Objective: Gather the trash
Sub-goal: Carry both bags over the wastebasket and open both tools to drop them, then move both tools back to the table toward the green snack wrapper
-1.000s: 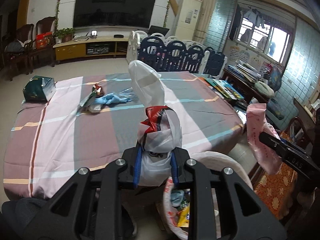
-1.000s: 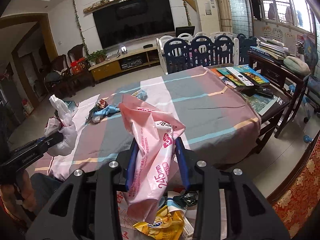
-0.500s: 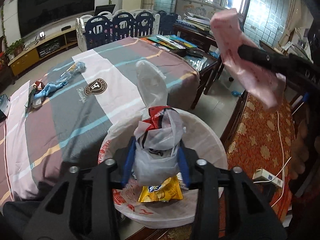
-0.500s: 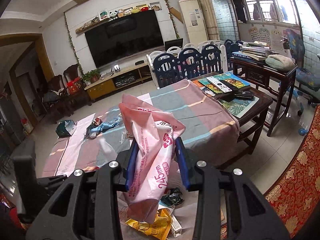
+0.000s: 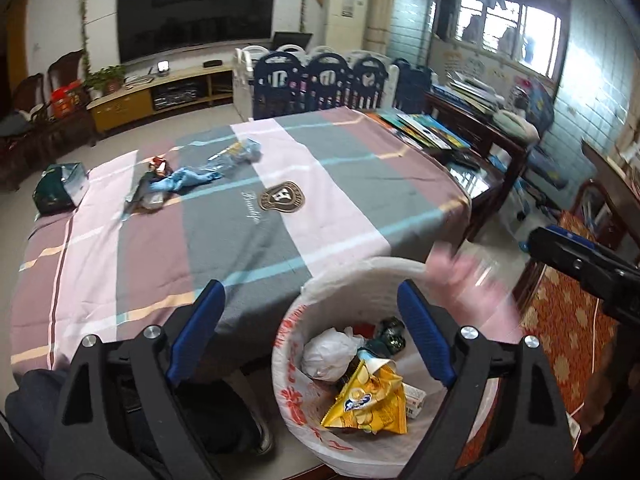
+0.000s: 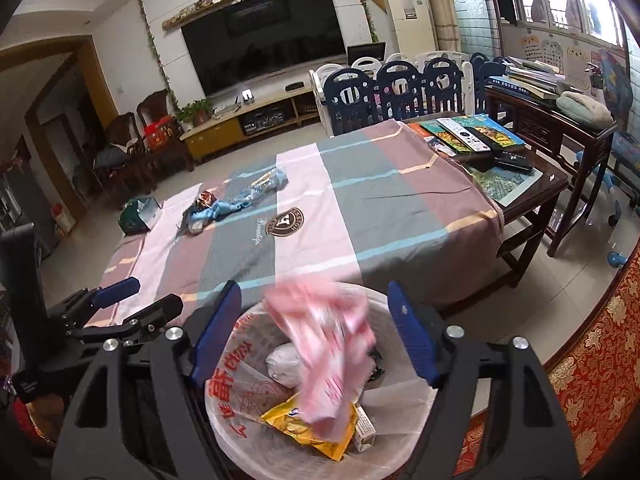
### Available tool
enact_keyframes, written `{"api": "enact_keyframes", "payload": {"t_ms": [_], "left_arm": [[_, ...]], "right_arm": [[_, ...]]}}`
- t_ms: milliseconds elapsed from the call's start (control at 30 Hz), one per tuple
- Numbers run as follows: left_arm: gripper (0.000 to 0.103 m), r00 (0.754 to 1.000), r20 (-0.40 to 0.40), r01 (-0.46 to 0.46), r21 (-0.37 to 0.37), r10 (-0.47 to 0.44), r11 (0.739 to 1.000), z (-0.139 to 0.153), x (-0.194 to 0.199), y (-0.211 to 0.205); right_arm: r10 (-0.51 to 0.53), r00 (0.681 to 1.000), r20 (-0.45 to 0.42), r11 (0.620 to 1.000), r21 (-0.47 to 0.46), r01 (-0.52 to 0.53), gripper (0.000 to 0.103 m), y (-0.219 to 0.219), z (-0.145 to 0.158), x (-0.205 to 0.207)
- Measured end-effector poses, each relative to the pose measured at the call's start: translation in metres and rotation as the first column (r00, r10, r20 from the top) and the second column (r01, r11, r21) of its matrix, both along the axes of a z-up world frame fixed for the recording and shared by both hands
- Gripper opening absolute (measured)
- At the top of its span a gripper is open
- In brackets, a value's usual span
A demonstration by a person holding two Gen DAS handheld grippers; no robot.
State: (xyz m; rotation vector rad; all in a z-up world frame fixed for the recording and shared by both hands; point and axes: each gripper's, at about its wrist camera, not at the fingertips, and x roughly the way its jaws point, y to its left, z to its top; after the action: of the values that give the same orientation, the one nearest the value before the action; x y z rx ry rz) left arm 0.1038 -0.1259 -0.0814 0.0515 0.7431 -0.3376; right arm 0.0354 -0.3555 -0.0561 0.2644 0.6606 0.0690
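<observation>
My left gripper point(image 5: 310, 292) hangs over the waste bin point(image 5: 292, 384) with its jaws opening and nothing between them. The white knotted bag point(image 5: 328, 354) lies inside the bin beside a yellow chip bag point(image 5: 368, 400). My right gripper point(image 6: 314, 288) is also opening above the bin point(image 6: 228, 384). The pink plastic bag point(image 6: 324, 344) drops, blurred, between its pads without being pressed. In the left wrist view the pink bag point(image 5: 468, 292) is a blur at the bin's right rim, below the right gripper point(image 5: 560, 252). Blue and red wrappers point(image 5: 188, 176) lie on the table's far left.
The striped tablecloth point(image 5: 320, 168) covers the table behind the bin. A green box point(image 5: 60, 188) sits at its far left corner, with books and remotes point(image 6: 472, 136) at the right end. A dark wooden side table point(image 6: 560, 128) and red carpet point(image 6: 600, 360) lie to the right.
Both grippers opened over the bin. The white bag left the left jaws and now lies in the bin. The pink bag slipped from the right jaws and is falling.
</observation>
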Motion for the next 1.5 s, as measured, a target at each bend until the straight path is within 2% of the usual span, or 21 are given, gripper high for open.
{"api": "enact_keyframes", "payload": {"t_ms": [400,467,600,700,800,933,1033,1100,1200,1300,1333,1500], "left_arm": [[0.09,0.99,0.012,-0.14,-0.031,0.141,0.99,0.008,0.011,0.033],[0.09,0.987,0.005,-0.161,-0.042,0.161,0.986,0.008,0.013,0.04],[0.09,0.98,0.007,-0.2,-0.052,0.2,0.979,0.009,0.015,0.052],[0.092,0.973,0.023,-0.227,-0.05,0.229,0.973,0.012,0.014,0.06],[0.093,0.967,0.036,-0.251,-0.048,0.253,0.967,0.014,0.015,0.066],[0.095,0.955,0.051,-0.292,-0.033,0.294,0.956,0.014,0.016,0.074],[0.095,0.943,0.054,-0.327,-0.028,0.328,0.945,0.012,0.02,0.087],[0.095,0.934,0.06,-0.352,-0.02,0.353,0.936,0.01,0.023,0.095],[0.095,0.919,0.073,-0.389,0.02,0.386,0.921,0.005,0.032,0.109],[0.095,0.886,0.071,-0.462,0.068,0.458,0.884,-0.001,0.049,0.138],[0.095,0.867,0.049,-0.498,0.061,0.496,0.865,-0.006,0.056,0.154],[0.095,0.804,-0.097,-0.592,-0.023,0.587,0.806,-0.036,0.076,0.211]], "right_arm": [[0.011,1.0,-0.009,0.999,0.041,-0.01,0.081,0.01,-0.001,0.01],[0.021,1.0,-0.008,0.999,0.031,-0.02,0.081,0.017,0.0,0.012],[0.032,0.999,0.012,0.999,-0.011,-0.032,0.09,0.031,0.006,0.014],[-0.009,1.0,0.03,0.997,-0.082,0.011,0.098,0.04,0.012,0.015],[-0.059,0.997,0.053,0.991,-0.117,0.065,0.099,0.045,0.014,0.016],[-0.131,0.99,0.047,0.984,-0.119,0.136,0.099,0.046,0.008,0.019],[-0.12,0.993,0.0,0.99,-0.078,0.119,0.099,0.046,-0.001,0.028],[-0.086,0.996,-0.035,0.996,-0.023,0.086,0.1,0.046,-0.007,0.035],[-0.067,0.995,-0.072,0.998,-0.004,0.067,0.099,0.055,-0.014,0.046],[-0.042,0.993,-0.108,0.999,-0.014,0.041,0.099,0.071,-0.022,0.065],[-0.027,0.993,-0.116,1.0,-0.012,0.025,0.099,0.077,-0.025,0.07],[0.071,0.987,-0.144,0.997,-0.007,-0.073,0.099,0.119,-0.036,0.125]]}}
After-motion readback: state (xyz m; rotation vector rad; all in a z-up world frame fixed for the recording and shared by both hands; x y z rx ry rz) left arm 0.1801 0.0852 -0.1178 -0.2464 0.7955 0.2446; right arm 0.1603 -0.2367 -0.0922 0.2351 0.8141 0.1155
